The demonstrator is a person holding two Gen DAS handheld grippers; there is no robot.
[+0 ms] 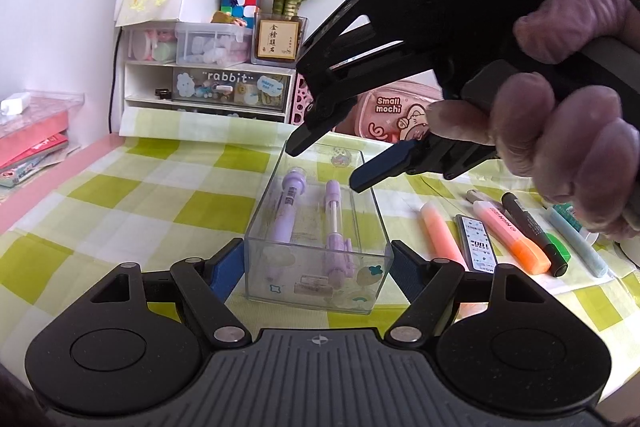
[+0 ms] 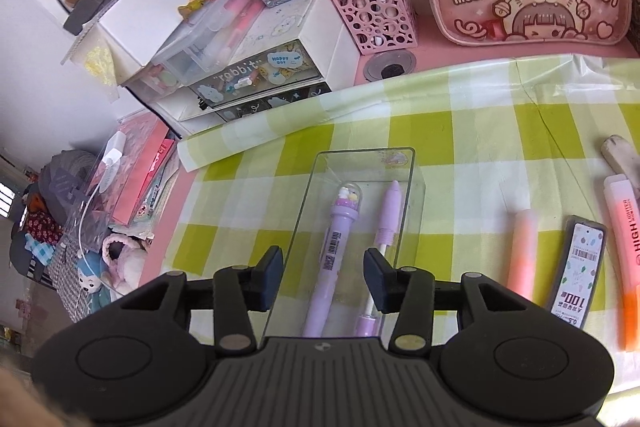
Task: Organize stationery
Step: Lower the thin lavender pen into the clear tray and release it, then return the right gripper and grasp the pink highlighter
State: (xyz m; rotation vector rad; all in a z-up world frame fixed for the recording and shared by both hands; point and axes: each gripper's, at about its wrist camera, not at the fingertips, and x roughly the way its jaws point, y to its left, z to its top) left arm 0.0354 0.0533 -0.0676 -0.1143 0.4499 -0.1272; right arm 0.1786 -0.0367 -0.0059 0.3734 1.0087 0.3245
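A clear plastic box [image 1: 256,223] [image 2: 404,163] stands on the green checked cloth and holds two purple pens [image 1: 290,211] [image 2: 334,259]. My left gripper [image 1: 318,269] has its blue-padded fingers either side of the box's near end, holding it. My right gripper [image 2: 324,269] [image 1: 324,163] hovers open and empty above the box. To the right lie an orange-pink highlighter [image 1: 442,233] [image 2: 522,251], a lead refill case [image 1: 478,243] [image 2: 578,267], a pink-orange highlighter [image 1: 512,235] [image 2: 626,251], a black-green marker [image 1: 536,233], a light blue pen [image 1: 576,241] and an eraser [image 2: 620,155].
A white drawer unit [image 1: 208,87] [image 2: 256,67] with clear boxes, a Rubik's cube and a plant stands at the back. A pink pen holder [image 2: 372,11] and a pink pencil case [image 2: 524,3] [image 1: 396,115] stand behind the cloth. Books [image 1: 28,143] lie at the left.
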